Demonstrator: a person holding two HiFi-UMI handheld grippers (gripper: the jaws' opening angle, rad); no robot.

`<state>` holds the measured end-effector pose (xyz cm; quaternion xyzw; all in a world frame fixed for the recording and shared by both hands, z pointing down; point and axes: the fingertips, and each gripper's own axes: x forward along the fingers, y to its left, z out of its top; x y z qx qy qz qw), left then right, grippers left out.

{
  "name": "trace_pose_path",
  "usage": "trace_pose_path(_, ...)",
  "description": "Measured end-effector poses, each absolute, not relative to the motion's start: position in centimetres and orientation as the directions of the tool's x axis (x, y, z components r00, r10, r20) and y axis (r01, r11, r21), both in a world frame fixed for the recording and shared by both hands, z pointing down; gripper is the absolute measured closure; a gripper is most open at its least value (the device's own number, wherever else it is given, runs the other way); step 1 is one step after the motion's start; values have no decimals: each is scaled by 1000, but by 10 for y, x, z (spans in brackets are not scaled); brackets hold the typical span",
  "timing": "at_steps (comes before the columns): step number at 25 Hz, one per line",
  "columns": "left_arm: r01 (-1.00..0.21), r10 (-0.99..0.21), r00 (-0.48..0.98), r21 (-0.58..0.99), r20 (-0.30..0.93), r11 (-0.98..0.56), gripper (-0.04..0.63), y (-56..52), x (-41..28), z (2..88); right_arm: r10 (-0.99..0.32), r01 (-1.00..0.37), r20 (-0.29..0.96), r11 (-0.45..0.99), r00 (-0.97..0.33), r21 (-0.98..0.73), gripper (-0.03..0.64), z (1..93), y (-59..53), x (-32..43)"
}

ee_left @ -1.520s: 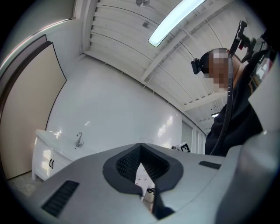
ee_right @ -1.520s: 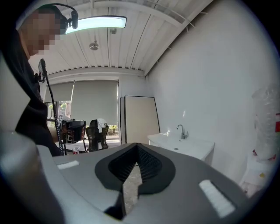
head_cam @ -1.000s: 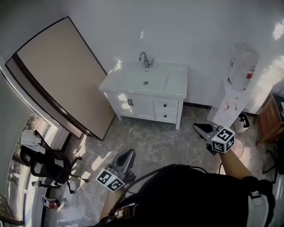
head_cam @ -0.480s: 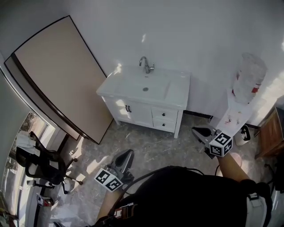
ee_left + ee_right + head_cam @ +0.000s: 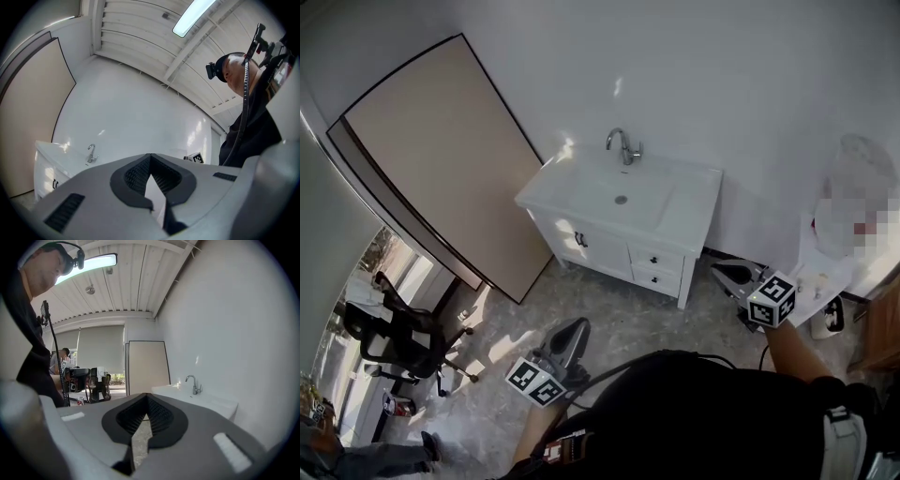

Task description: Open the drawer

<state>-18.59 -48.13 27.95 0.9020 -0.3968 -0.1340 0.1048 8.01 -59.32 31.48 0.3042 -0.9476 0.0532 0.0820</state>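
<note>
Grey marbled floor tiles (image 5: pixel 619 309) run up to a plain white wall (image 5: pixel 731 84), where a white vanity (image 5: pixel 581 239) with a tap (image 5: pixel 623 147) stands. A big beige board (image 5: pixel 441 159) leans to its left, with an office chair (image 5: pixel 398 337) further left. The drawers (image 5: pixel 652 267), two stacked at the vanity's right end, sit flush shut, long sides level along the front, faces turned out toward the person. The left gripper (image 5: pixel 575 328) and right gripper (image 5: pixel 720 272) hang well short of them, both clenched on nothing.

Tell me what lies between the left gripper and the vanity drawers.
Only bare grey floor, as the head view shows: nothing stands between the left gripper and the drawers under the sink.
</note>
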Motion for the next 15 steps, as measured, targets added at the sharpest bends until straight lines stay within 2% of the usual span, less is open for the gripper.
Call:
trace_pose_path(8, -715, -774, 618, 310, -136, -626, 595, -527, -164, 287, -514, -535, 190, 841, -836, -80, 618, 329, -654, 86)
trace_pose_path(15, -680, -750, 648, 342, -133, -649, 595, -580, -189, 300, -547, -576, 222, 812, -807, -93, 618, 343, -693, 70)
